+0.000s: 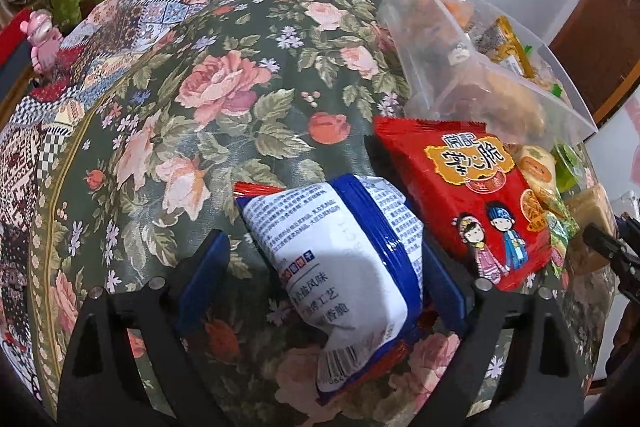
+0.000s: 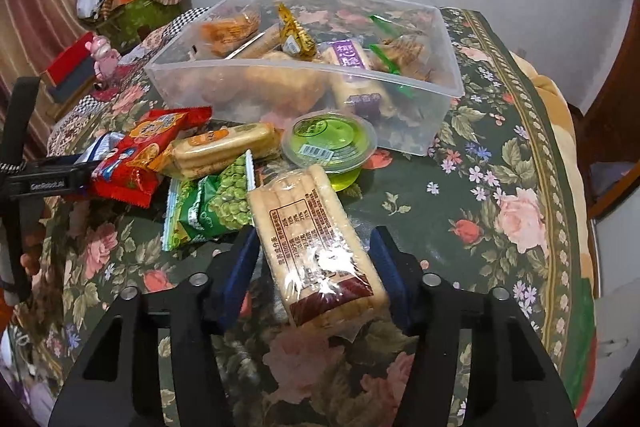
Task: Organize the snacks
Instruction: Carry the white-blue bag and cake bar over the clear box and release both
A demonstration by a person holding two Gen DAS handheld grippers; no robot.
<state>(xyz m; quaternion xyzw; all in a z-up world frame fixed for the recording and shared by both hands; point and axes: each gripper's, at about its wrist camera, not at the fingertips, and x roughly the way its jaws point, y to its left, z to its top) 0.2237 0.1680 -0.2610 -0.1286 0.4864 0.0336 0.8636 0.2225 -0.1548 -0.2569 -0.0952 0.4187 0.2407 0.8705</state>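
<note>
The right gripper [image 2: 316, 267], jaws spread and gripping nothing, straddles the clear wafer pack [image 2: 316, 251] on the tabletop [image 2: 500, 187], its long axis pointing ahead toward the clear bin [image 2: 444, 67] just beyond.

Clear plastic bin [image 2: 436, 75] sits toward the far side of the floral-cloth table [image 2: 500, 187], wrapped snacks inside. Round green jelly cup [image 2: 330, 143] touches the bin's near wall. Left of the cup: clear-wrapped biscuit pack [image 2: 224, 147], then red snack packet [image 2: 148, 151] (partly overlapping). Green pea bag [image 2: 212, 211] lies in front of the biscuits. Clear-wrapped wafer-stick pack [image 2: 316, 247] lies nearest, between the right gripper [image 2: 316, 263] fingers. Blue-and-white snack bag [image 1: 340, 267] lies between the left gripper [image 1: 320, 275] fingers, left of the red packet.
</note>
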